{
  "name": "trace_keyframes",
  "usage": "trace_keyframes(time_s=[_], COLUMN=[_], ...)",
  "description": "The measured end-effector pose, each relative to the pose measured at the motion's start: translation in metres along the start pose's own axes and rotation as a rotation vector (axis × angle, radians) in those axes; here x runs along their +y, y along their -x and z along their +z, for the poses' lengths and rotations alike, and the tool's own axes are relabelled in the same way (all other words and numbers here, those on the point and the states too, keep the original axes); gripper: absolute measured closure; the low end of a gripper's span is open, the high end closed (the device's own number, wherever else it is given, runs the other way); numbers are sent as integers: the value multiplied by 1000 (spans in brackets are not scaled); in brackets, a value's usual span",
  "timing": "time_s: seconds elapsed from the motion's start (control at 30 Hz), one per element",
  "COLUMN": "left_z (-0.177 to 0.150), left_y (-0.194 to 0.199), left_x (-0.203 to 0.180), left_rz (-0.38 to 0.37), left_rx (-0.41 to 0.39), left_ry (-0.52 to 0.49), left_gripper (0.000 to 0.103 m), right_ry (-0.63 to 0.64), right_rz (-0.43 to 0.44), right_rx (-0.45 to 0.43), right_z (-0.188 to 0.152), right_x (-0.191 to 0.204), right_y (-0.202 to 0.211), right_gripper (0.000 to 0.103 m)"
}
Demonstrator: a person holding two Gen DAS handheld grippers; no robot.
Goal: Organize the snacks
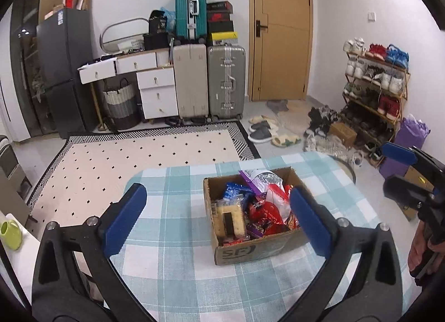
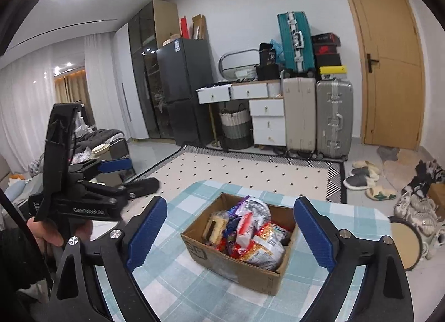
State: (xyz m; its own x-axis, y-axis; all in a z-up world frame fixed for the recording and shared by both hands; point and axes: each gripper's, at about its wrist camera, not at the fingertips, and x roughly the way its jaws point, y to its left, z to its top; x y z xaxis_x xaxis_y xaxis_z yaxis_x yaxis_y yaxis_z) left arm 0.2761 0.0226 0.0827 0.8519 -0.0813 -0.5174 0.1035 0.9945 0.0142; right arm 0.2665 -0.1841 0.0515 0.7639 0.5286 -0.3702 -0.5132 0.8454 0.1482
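Snack packets in red, blue, purple and silver fill an open cardboard box marked "SF" on the checked desk. Only the right wrist view shows a silver-and-orange bag. Left gripper and right gripper hover with jaws spread, empty.

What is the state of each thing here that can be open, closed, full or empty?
Cardboard box: open on top, full of snack packets.
Left tongs: open, nothing between the fingers.
Right tongs: open, nothing between the fingers.
Wooden door: closed.
Top left desk drawer: pulled out.
Teal suitcase: closed, standing upright.
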Motion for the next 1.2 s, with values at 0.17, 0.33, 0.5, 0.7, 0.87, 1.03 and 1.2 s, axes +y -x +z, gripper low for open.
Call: trace_keyframes(time_s=[0.17,0.33,0.5,0.7,0.87,1.03,1.2], left_z=[-25,-59,-104,-154,-192,-226,-246], left_y=[28,52,77,81,72,48,24], left_x=[9,14,17,26,42,49,43], left_rz=[25,52,85,80,80,114,145], left_rx=[-43,-97,-212,-230,-253,-257,-253], left_ry=[18,12,-10,26,85,106,97], left_gripper=[0,0,0,0,0,0,0], right_ry=[-50,-59,-40,-30,-12,51,52], right_rz=[-19,-81,-107,-139,-171,-217,-229], right_rx=[-41,-67,-100,-121,-130,-174,-167], right_z=[-21,-59,-102,-148,-177,-199,-213], right_x=[-8,-16,-11,-6,0,6,0], right_y=[29,57,83,97,99,98,86], right_gripper=[3,2,1,1,1,1,1])
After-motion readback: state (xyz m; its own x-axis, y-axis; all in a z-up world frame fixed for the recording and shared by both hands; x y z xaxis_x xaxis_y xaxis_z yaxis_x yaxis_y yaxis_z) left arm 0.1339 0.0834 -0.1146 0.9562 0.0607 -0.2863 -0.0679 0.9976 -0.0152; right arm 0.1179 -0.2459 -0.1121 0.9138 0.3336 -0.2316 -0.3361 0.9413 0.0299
